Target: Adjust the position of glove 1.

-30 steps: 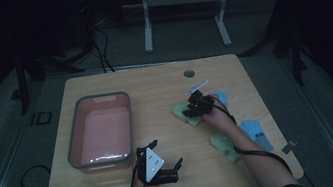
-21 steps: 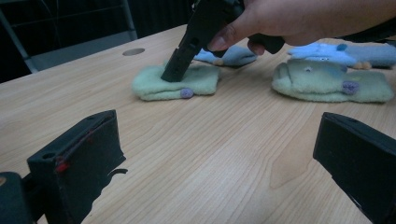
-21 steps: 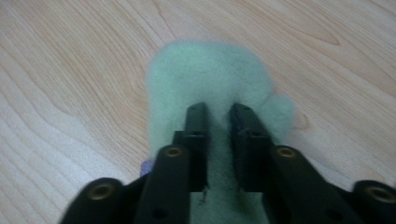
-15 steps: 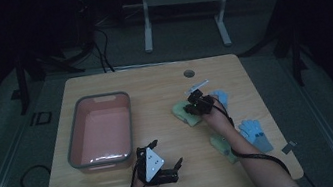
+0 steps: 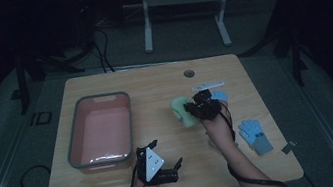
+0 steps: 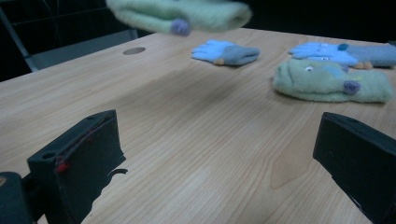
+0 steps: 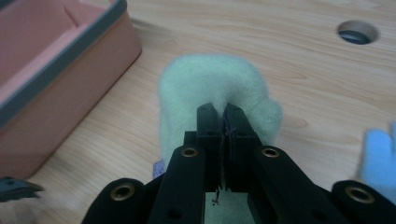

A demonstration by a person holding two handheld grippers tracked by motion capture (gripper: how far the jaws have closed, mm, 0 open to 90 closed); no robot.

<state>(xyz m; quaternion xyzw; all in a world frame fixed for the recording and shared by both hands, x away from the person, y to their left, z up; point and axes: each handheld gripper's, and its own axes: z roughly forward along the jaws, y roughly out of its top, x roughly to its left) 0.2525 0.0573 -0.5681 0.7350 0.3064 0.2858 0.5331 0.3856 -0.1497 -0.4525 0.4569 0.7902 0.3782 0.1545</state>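
- Right gripper [image 7: 223, 122]: I have its jaws pressed together on a fold of the green glove [image 7: 212, 100], which hangs clear of the table [image 5: 152, 83].
- Glove position: at the table's centre, at 3 o'clock from the pink tub [image 5: 101, 129].
- Left gripper [image 5: 158, 163]: jaws spread wide, nothing between them, low over the table at 6 o'clock.
- Writing: none I can read.

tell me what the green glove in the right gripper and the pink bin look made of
Green glove: soft fleece or knit, judging by its fuzzy, matte nap; it bunches where the right gripper pinches it. Pink bin: probably moulded plastic, with smooth, faintly glossy walls and a grey rim.
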